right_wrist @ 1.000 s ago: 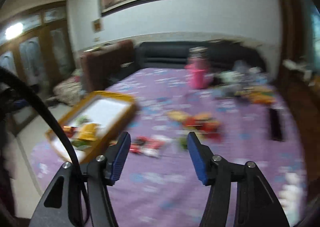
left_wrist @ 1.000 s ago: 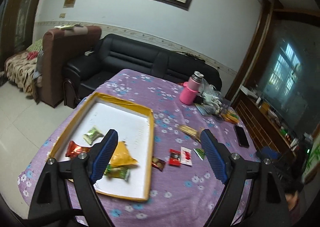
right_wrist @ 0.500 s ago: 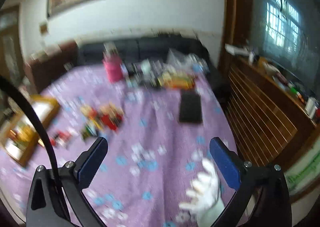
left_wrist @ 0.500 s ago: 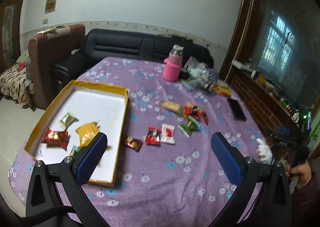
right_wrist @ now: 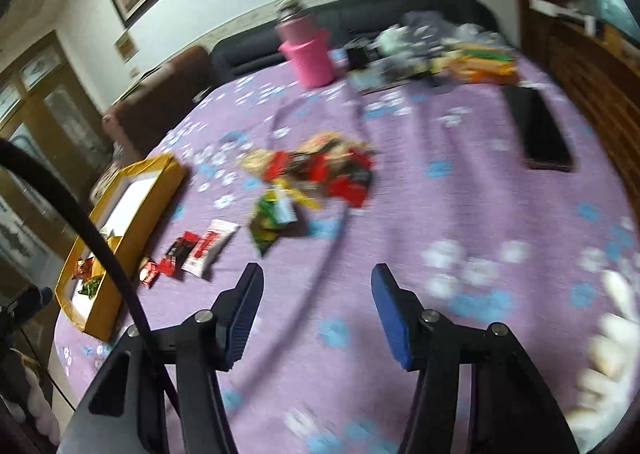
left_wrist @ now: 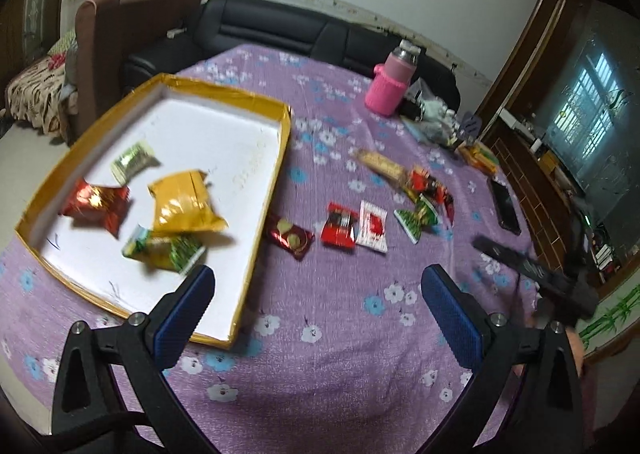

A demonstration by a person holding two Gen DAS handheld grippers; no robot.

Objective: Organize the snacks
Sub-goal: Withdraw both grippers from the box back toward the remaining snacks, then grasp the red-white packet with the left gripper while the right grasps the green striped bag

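Jaws on both sides spread wide, nothing between them. Left gripper [left_wrist: 316,306] hovers over the purple floral surface [left_wrist: 340,354], just off the near right corner of the yellow-rimmed tray [left_wrist: 280,157]. Tray sits at 10 o'clock in the left view and holds four packets: yellow packet [left_wrist: 182,203], red packet [left_wrist: 96,205], and two green ones. Loose snacks lie on the surface right of the tray, at 12 o'clock: dark red packet [left_wrist: 290,240], red packet with black label [left_wrist: 339,229], white-and-red sachet [left_wrist: 373,225], then a mixed pile [left_wrist: 424,193] farther back. Right gripper [right_wrist: 318,314] hovers over the cloth, same pile [right_wrist: 316,173] at 12 o'clock, blurred. Pink flask [left_wrist: 392,87] and black phone [right_wrist: 540,129] near the far edge.
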